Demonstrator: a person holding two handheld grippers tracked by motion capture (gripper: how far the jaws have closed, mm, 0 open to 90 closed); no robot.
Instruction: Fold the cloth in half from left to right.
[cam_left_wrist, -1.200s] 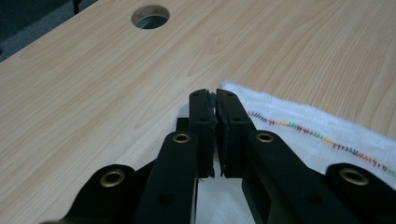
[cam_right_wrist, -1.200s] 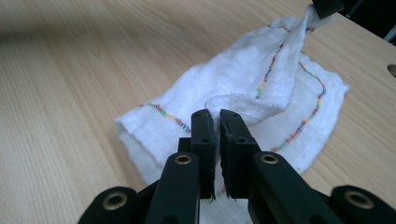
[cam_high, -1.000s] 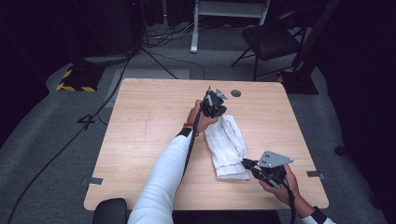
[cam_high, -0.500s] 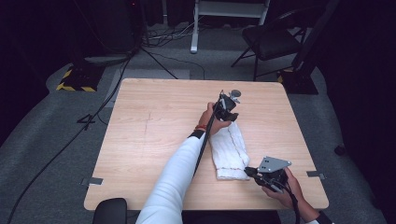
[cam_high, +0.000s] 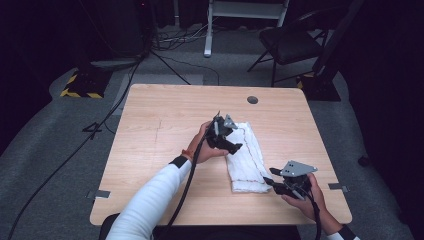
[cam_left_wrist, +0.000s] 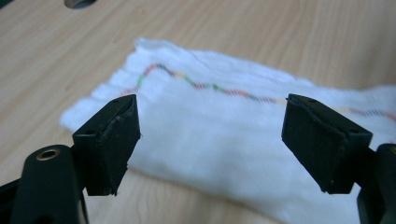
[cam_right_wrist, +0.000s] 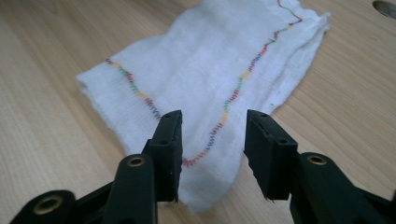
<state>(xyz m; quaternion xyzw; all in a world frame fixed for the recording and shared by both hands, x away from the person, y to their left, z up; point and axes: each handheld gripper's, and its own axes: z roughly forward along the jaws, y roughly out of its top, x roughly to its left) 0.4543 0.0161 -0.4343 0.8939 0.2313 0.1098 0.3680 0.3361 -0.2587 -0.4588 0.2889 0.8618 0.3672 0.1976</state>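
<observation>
On the table (cam_high: 150, 130), the white cloth (cam_high: 245, 160) lies right of centre, the left gripper (cam_high: 231, 145) at its left edge, the right gripper (cam_high: 272, 181) at its near corner. In the left gripper view, jaws gape wide over the cloth (cam_left_wrist: 210, 126). In the right gripper view, jaws stand narrowly apart, holding nothing, above the cloth's (cam_right_wrist: 210, 65) near corner.

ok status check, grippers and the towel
Left gripper open over the towel's far end. Right gripper open at its near corner, not gripping. Towel folded, flat on table. Nothing in the way.

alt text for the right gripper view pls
A folded white cloth with a multicoloured zigzag stitch line lies on a light wooden table. The right gripper points at its near corner, its two black jaws open and straddling the stitched edge.
</observation>
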